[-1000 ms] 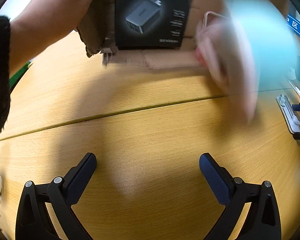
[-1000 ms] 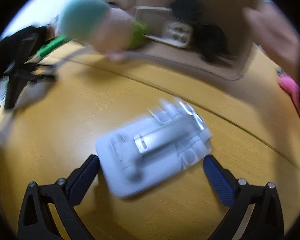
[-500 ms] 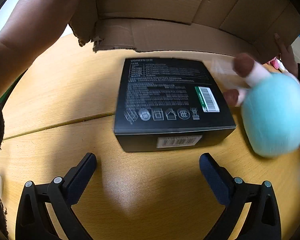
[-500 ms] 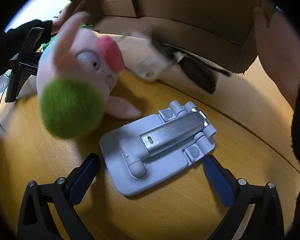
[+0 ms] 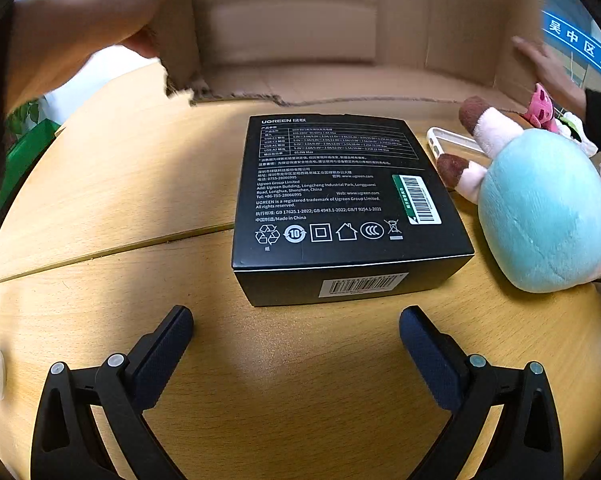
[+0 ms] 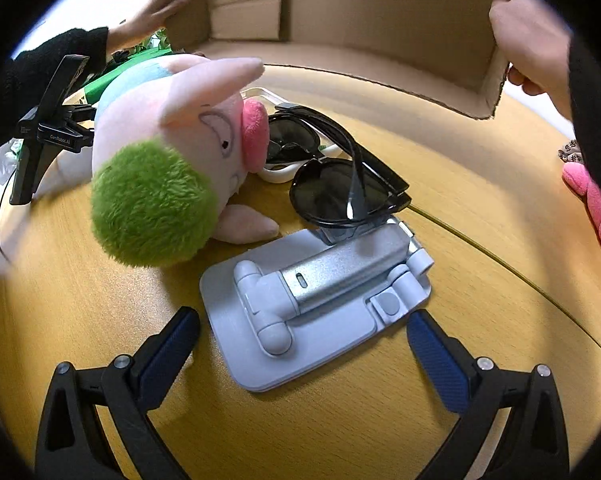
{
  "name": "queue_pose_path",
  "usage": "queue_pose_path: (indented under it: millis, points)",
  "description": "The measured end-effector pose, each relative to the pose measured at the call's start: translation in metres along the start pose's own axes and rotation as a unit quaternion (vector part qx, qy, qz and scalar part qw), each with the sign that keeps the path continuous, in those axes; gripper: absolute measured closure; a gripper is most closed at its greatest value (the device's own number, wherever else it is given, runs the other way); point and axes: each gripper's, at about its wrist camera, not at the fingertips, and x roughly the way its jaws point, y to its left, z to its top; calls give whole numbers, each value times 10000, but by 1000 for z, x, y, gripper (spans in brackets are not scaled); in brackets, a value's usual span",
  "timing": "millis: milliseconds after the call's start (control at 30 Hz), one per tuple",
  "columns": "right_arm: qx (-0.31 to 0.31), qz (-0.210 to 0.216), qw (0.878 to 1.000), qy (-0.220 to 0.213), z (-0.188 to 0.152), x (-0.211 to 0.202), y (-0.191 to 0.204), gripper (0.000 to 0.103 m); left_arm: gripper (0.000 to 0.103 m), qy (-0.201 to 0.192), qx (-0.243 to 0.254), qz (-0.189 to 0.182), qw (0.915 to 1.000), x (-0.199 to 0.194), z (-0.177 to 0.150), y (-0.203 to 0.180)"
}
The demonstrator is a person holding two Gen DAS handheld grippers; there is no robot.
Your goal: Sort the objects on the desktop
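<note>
A black charger box (image 5: 340, 200) lies flat on the wooden table just beyond my open, empty left gripper (image 5: 296, 340). A plush pig with a blue back (image 5: 540, 208) lies to its right; in the right wrist view it shows its pink face and green tuft (image 6: 172, 160). A grey folded phone stand (image 6: 316, 300) lies between the fingers of my open, empty right gripper (image 6: 304, 344). Black sunglasses (image 6: 340, 176) rest behind the stand, over a white phone case (image 6: 276, 174).
Two hands hold a tipped cardboard box (image 5: 340, 32) at the table's far side, its opening facing me. A small pink plush (image 6: 596, 208) lies at the right. The other gripper (image 6: 48, 128) shows at the left of the right wrist view.
The box was tipped and its contents spilled out: the charger box, plush pig, sunglasses and phone case have landed and settled on the table. Both grippers stayed still.
</note>
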Motion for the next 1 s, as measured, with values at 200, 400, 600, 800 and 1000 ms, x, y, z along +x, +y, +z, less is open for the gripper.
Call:
queue_pose_path:
  millis: [200, 400, 600, 800, 1000]
  points:
    - [0, 1, 10000, 0, 0, 0, 0, 0, 0, 0, -1, 1, 10000, 0, 0, 0]
    - [-1, -1, 10000, 6, 1, 8, -4, 0, 0, 0, -4, 2, 10000, -1, 1, 0]
    - [-2, -2, 10000, 6, 2, 9, -4, 0, 0, 1, 100, -86, 9999, -3, 0, -2]
    - [-2, -1, 10000, 5, 3, 9, -4, 0, 0, 4, 357, -271, 9990, -10, -8, -3]
    - [-2, 0, 10000, 5, 3, 9, -4, 0, 0, -4, 376, -280, 9989, -6, -16, -3]
